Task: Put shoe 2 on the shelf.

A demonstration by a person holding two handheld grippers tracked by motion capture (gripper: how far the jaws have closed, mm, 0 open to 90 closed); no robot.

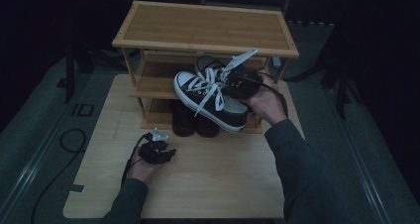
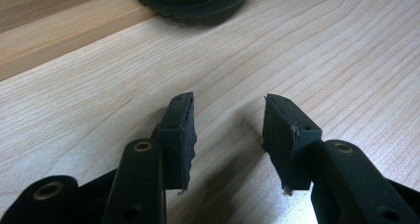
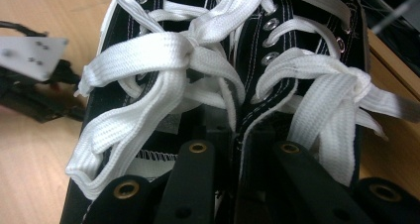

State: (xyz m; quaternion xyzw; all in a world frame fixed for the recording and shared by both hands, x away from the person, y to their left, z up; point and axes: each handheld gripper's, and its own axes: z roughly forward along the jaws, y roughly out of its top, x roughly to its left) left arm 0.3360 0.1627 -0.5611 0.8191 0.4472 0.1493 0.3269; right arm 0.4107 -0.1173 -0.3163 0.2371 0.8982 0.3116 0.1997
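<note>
High view: a light wood table (image 1: 208,184) stands in a dark room, with a wood shoe rack (image 1: 203,28) at its back. The right gripper (image 1: 242,83) pinches two black sneakers (image 1: 210,100) together, up by the rack's middle shelf. The left gripper (image 1: 158,149) rests on the table, half open, holding nothing

Black sneakers (image 1: 213,97), white laces (image 3: 148,60), light wood table (image 1: 208,179)

A pale wooden desk (image 1: 208,184) with rounded corners stands in a dim room. At its far edge sits a bamboo shoe rack (image 1: 205,28) with a broad top shelf and lower tiers. Grey carpeted floor (image 1: 29,130) surrounds the desk, with a black cable (image 1: 67,142) looping across it on the left. Beyond, the background falls into darkness.
</note>
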